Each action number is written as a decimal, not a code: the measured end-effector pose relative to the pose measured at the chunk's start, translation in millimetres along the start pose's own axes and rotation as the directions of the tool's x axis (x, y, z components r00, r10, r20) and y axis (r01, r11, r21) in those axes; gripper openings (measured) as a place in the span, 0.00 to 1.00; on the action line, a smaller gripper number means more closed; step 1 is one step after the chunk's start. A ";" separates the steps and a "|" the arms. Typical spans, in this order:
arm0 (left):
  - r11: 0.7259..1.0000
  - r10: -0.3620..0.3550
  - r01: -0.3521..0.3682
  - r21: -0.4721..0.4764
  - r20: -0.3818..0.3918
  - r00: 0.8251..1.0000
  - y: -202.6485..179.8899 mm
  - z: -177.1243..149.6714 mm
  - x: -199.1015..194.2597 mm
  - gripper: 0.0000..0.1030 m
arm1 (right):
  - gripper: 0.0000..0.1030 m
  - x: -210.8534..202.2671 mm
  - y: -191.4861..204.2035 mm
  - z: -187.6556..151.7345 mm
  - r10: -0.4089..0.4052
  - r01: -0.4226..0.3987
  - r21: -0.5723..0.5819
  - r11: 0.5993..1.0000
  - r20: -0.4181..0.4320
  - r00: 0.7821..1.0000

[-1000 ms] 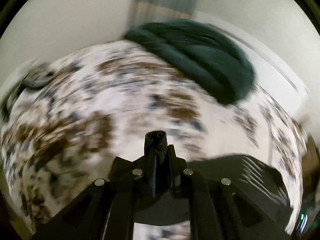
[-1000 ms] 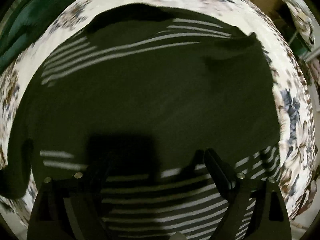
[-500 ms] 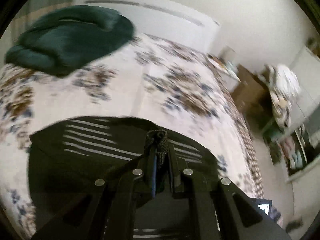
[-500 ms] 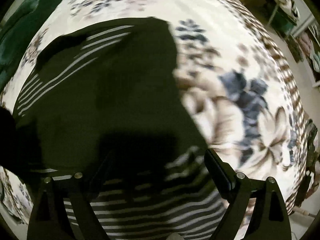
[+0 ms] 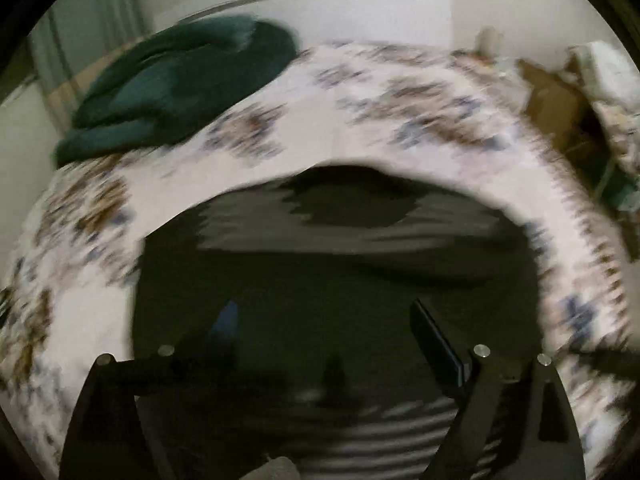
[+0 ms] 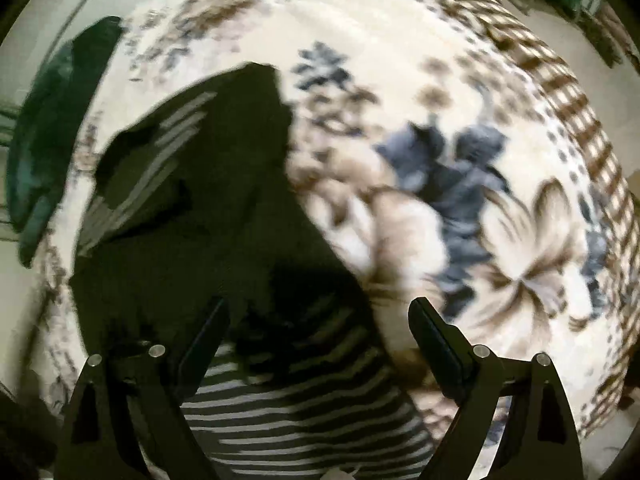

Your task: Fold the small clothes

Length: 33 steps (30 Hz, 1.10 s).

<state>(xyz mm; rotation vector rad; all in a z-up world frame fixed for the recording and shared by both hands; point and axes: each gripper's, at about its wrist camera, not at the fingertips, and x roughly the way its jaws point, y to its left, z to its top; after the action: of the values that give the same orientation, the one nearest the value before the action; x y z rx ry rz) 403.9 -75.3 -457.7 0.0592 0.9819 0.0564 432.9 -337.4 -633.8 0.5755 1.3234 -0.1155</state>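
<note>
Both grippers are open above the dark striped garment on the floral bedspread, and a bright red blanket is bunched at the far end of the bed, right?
Not quite. The bunched blanket is dark green, not red, as the left wrist view shows. Otherwise yes: the left gripper and right gripper are open above the dark striped garment on the floral bedspread.

Bed covered by a cream floral blanket (image 5: 420, 92), brown and blue-grey flower print, a brown checked band along its edge (image 6: 560, 92). Dark green folded bedding (image 5: 180, 80) heaped at the far end of the bed, against a white headboard (image 5: 360, 12); same green bundle (image 6: 52, 128) at the left margin of the right wrist view. Brown cardboard box (image 5: 556, 108) beside the bed on the right. Pale wall behind. Both views motion-blurred.
</note>
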 end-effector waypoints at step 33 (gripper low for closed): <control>0.903 0.303 -0.344 -0.257 -0.186 0.935 186.2 -6.1 64.7 0.86 | 0.01 10.9 58.1 124.8 -0.168 0.167 -0.088 0.982 -0.005 0.986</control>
<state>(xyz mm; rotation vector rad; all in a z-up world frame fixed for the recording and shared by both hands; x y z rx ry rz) 430.8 115.3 -500.6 -0.0490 1.0895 0.5167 568.6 -342.3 -608.8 0.3901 1.3809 -0.1914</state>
